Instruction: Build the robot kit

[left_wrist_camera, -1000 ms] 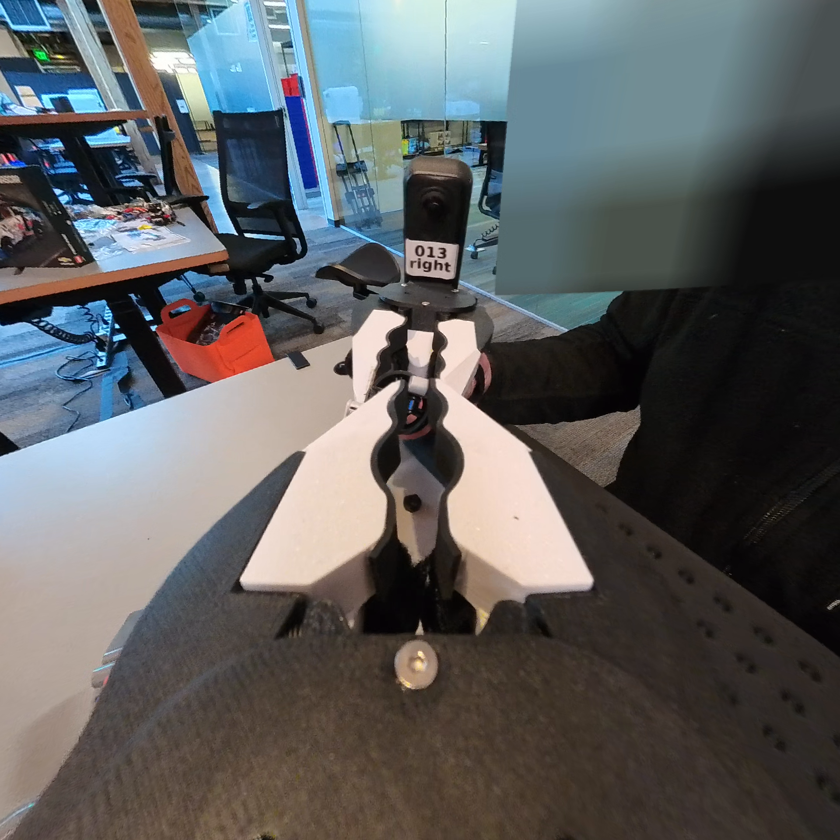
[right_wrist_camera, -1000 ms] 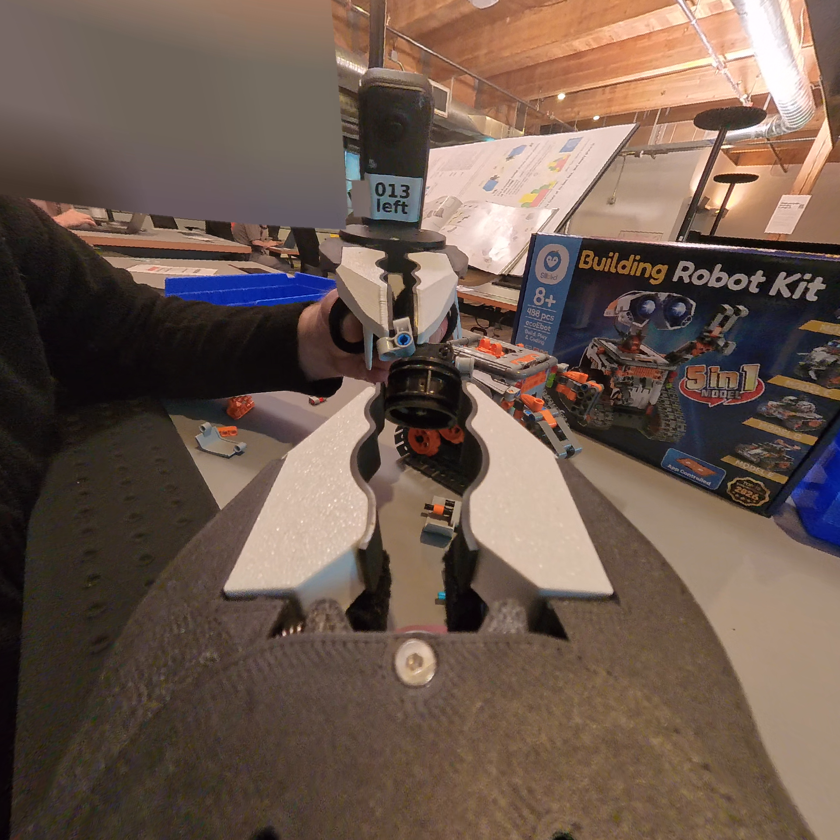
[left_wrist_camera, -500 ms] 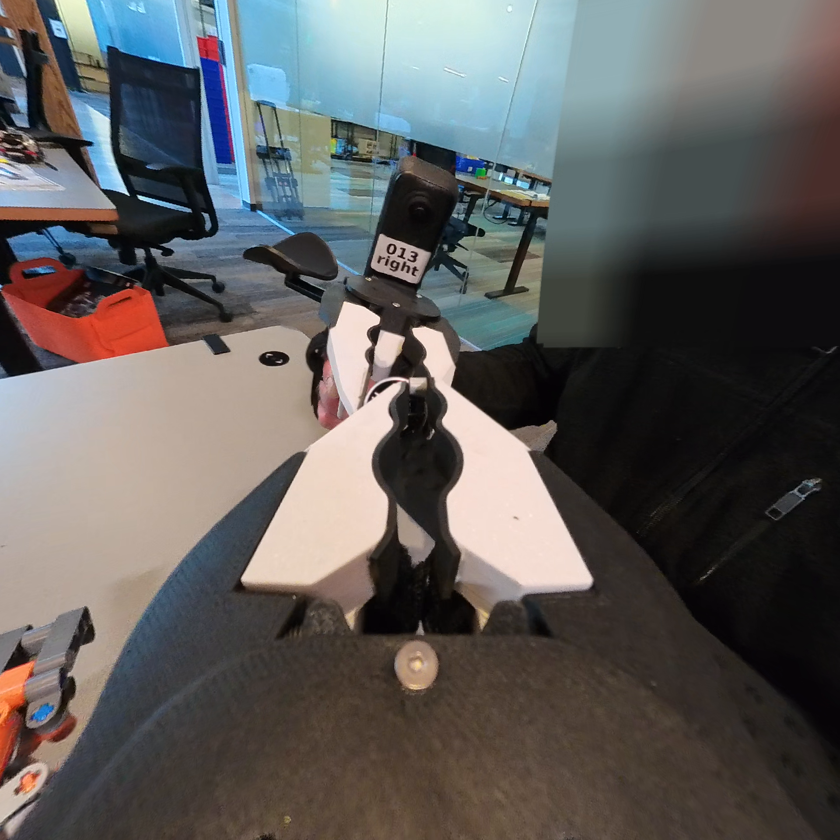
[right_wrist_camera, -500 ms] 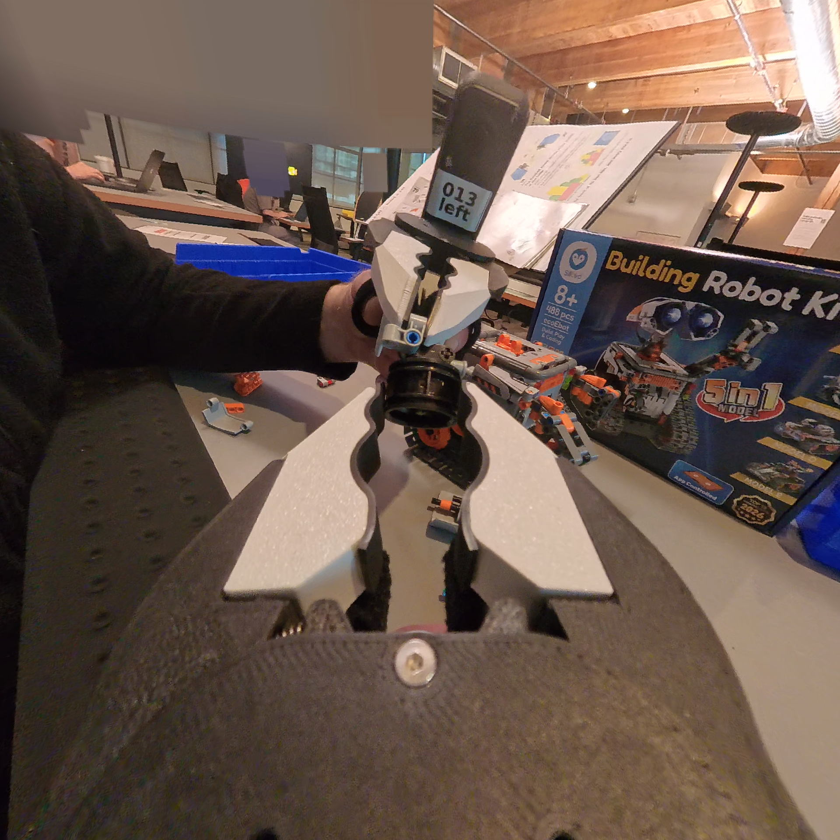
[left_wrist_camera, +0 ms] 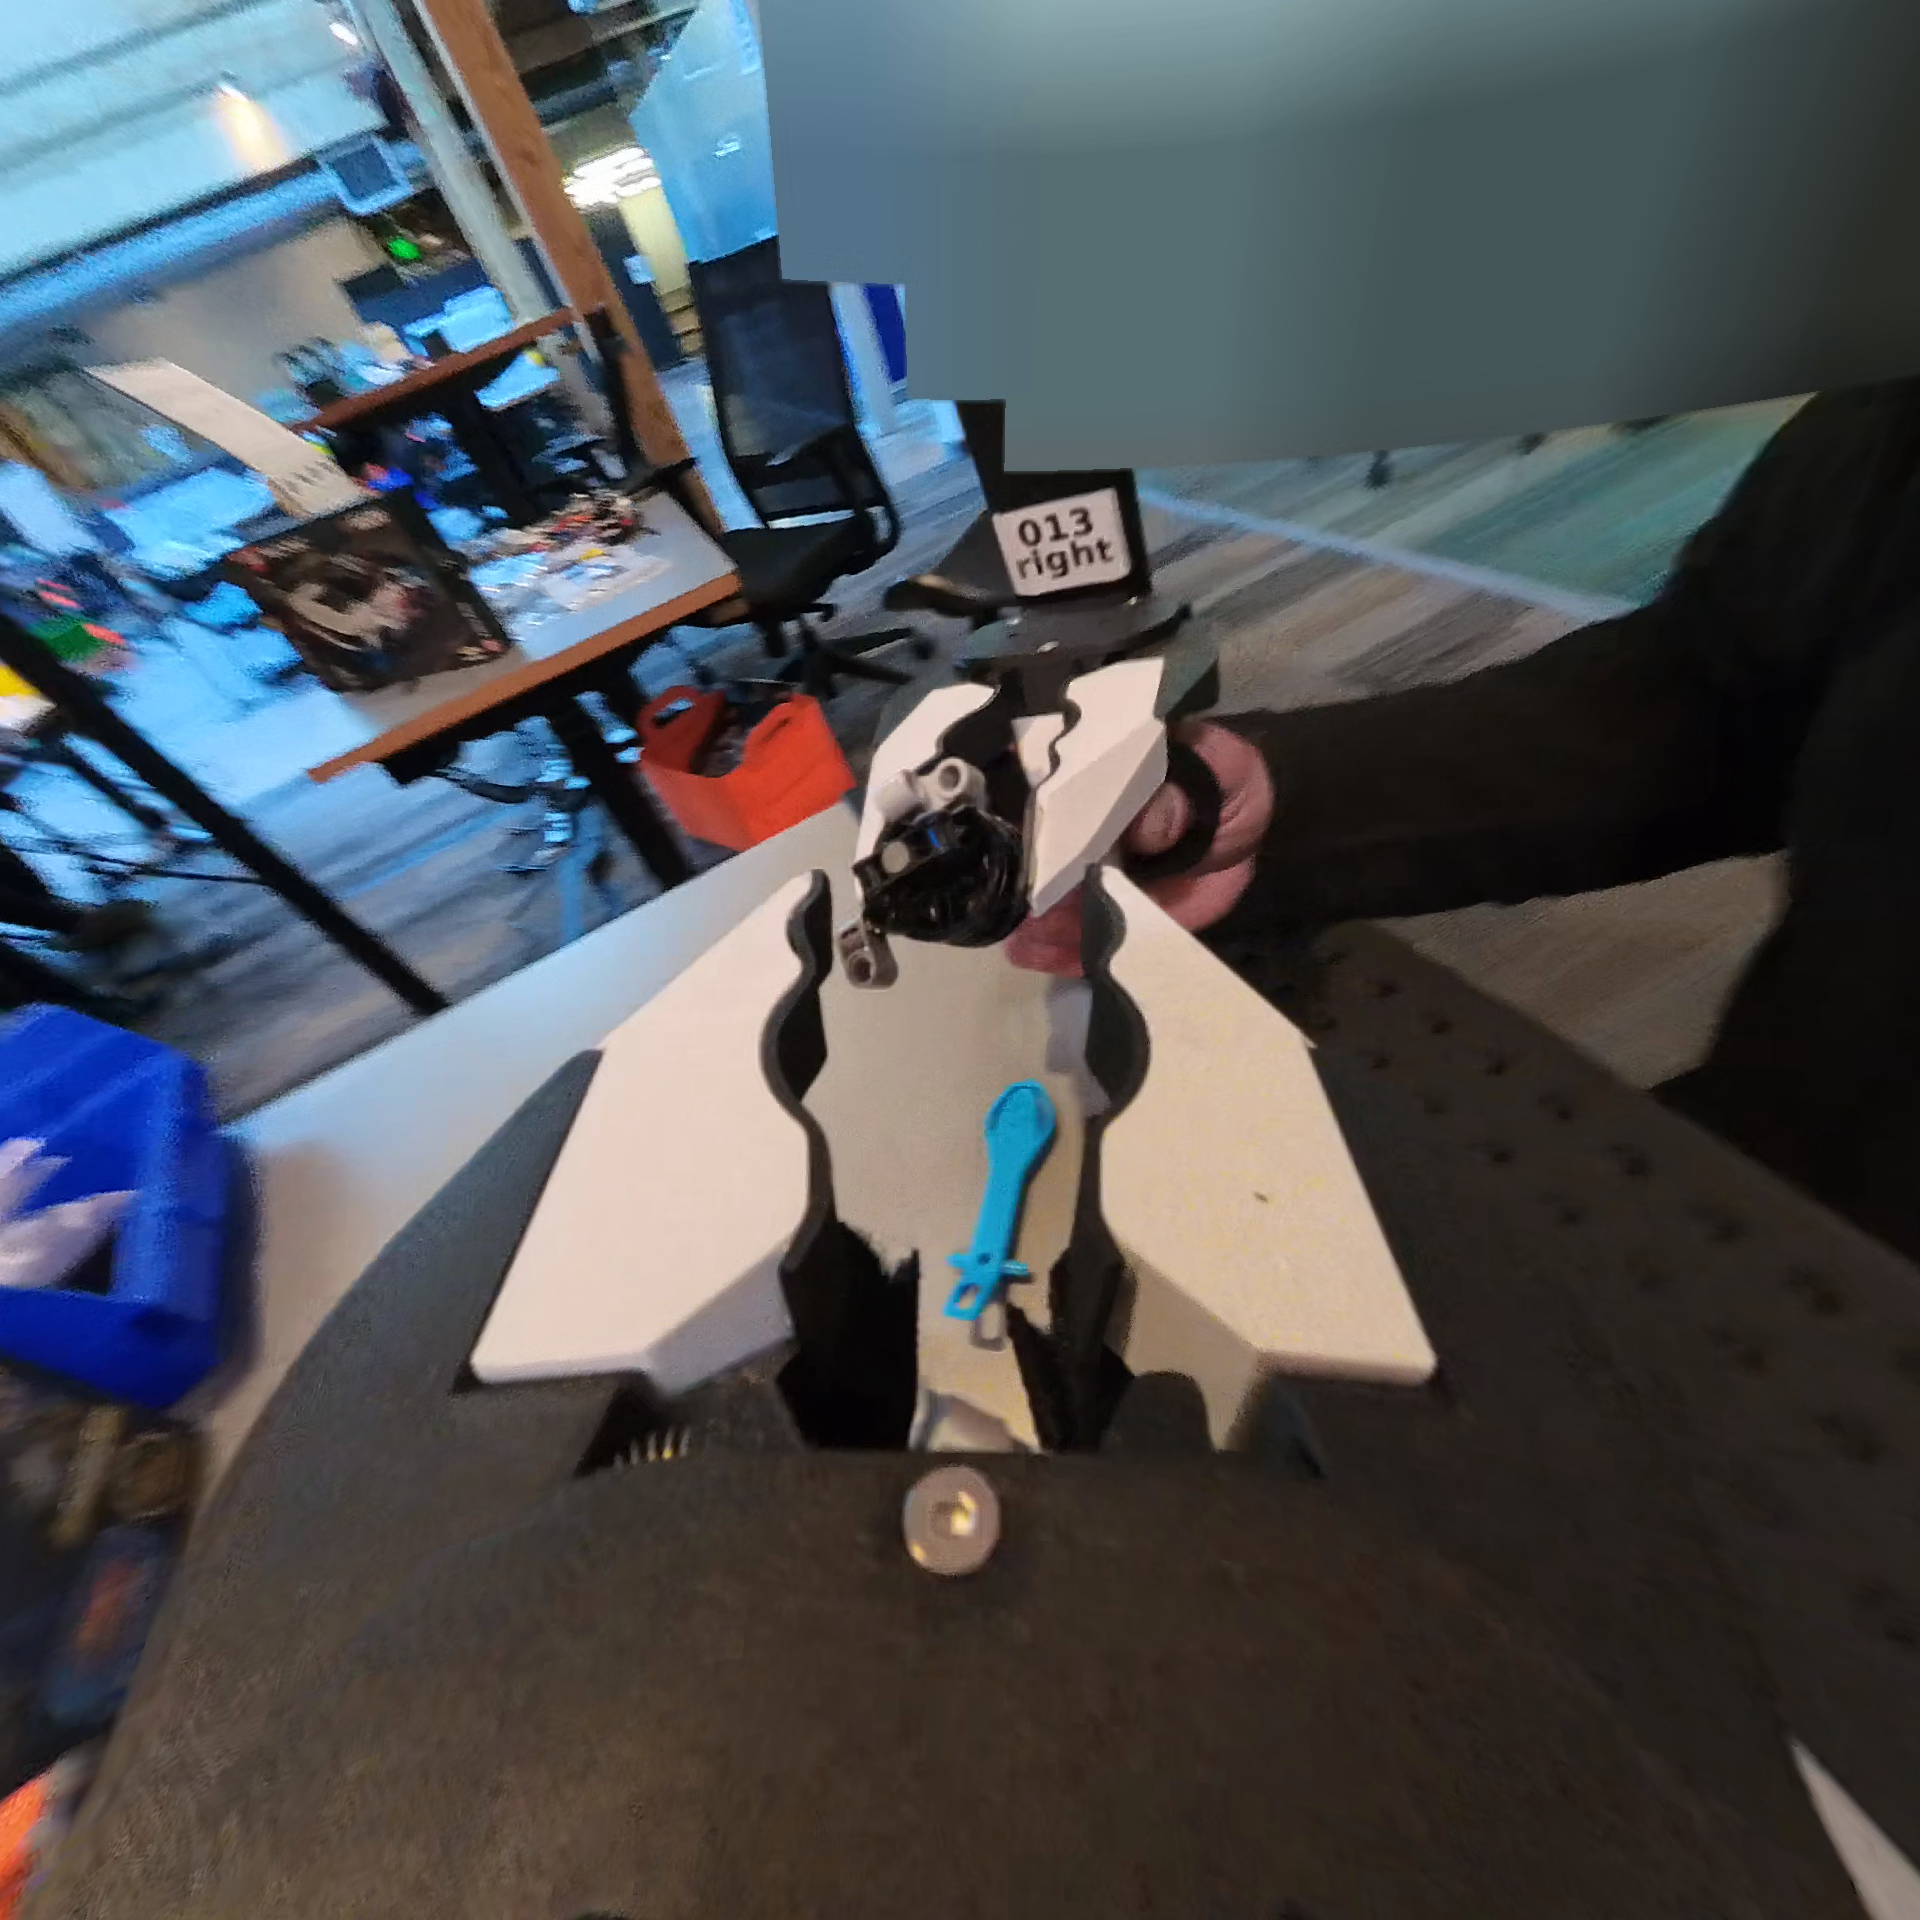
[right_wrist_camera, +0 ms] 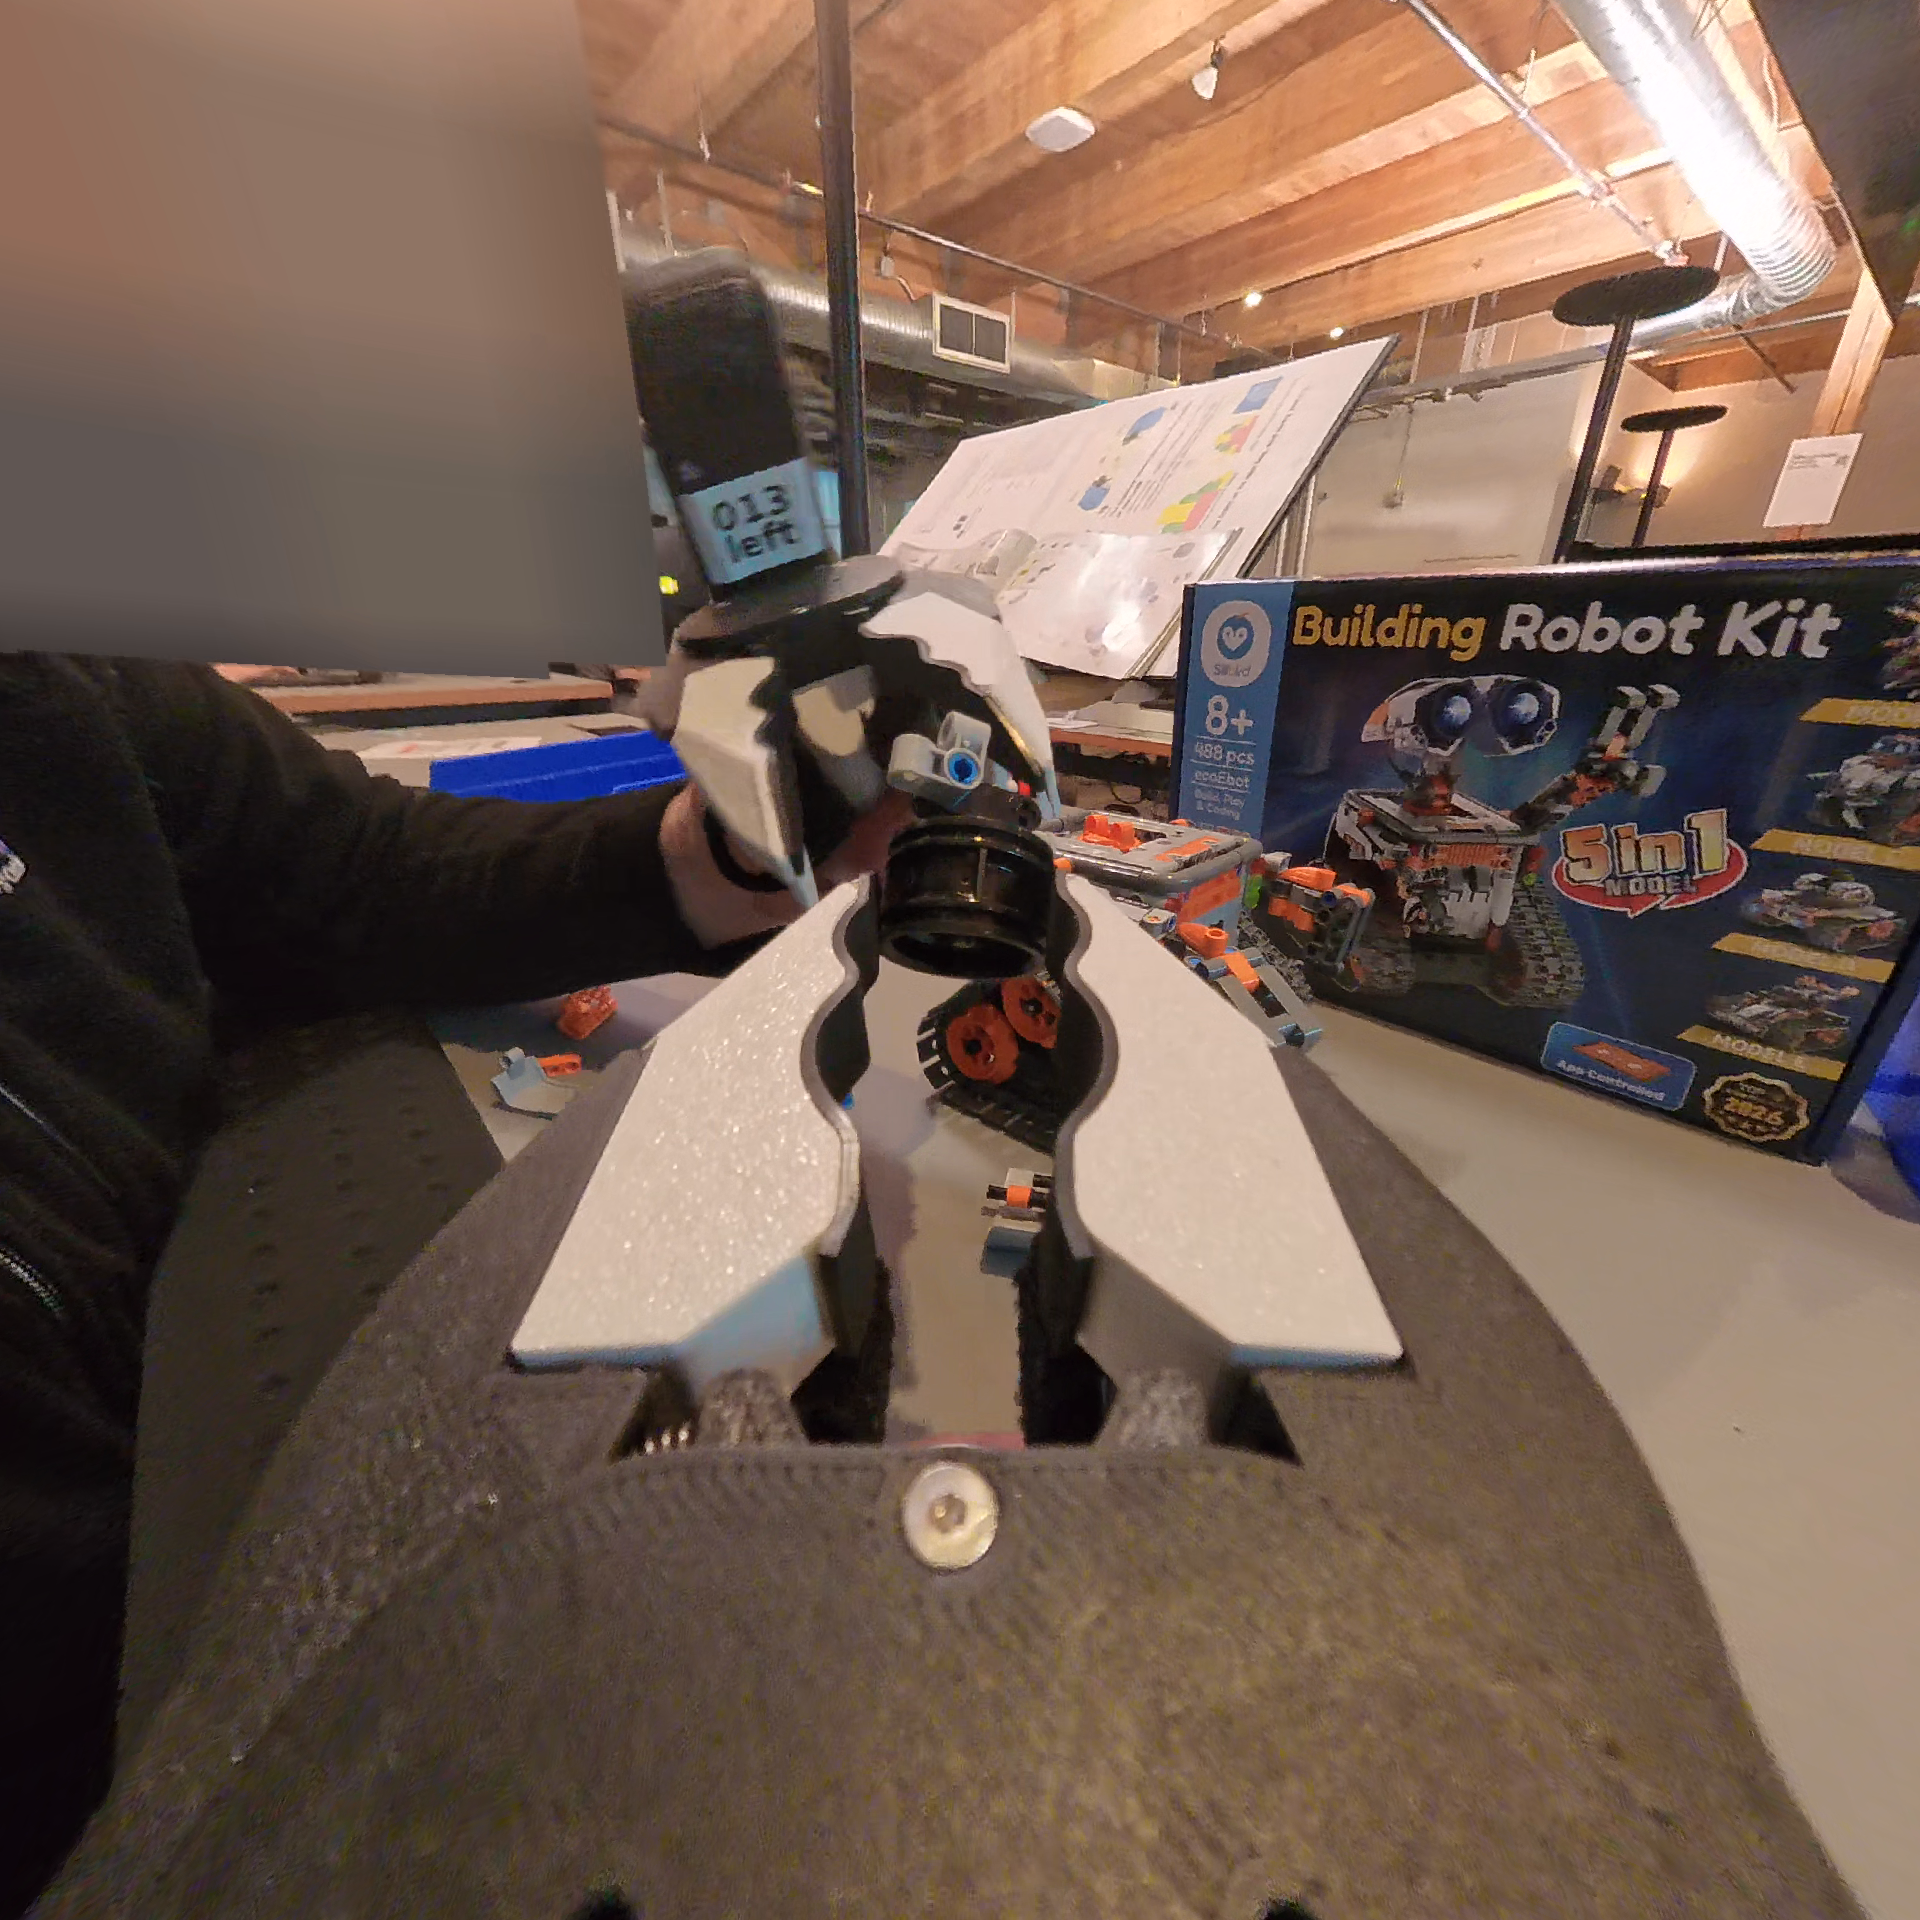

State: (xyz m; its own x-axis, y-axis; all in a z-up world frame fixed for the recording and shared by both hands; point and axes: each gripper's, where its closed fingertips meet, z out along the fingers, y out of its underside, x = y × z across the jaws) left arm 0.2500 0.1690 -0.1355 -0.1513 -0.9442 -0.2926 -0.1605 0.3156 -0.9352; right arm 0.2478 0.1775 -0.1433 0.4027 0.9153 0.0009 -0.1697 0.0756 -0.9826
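A person in a dark sleeve is holding a two-finger gripper in each hand over a pale grey table (right_wrist_camera: pixel 1558 1299). The right gripper (right_wrist_camera: pixel 961 914) is clamping a black wheel hub (right_wrist_camera: pixel 966 883) between its white fingertips, its jaws partly closed around the hub. A small grey connector piece (right_wrist_camera: pixel 940 758) with a blue pin is sitting on top of the hub. The left gripper (right_wrist_camera: pixel 894 790) is tilting just above the hub with its jaws spread wide; in the left wrist view the left gripper (left_wrist_camera: pixel 956 925) is gripping nothing, its tips flanking the hub (left_wrist_camera: pixel 940 873) without pinching it. Beneath the hub, on the table, a light blue lever-shaped tool (left_wrist_camera: pixel 1003 1174) is lying flat. Behind the hub a partly built grey and orange tracked model (right_wrist_camera: pixel 1164 883) is standing, and to the right of it a colourful kit box (right_wrist_camera: pixel 1538 831) is standing upright. A blue bin (left_wrist_camera: pixel 94 1195) is sitting left of the hub, blurred.
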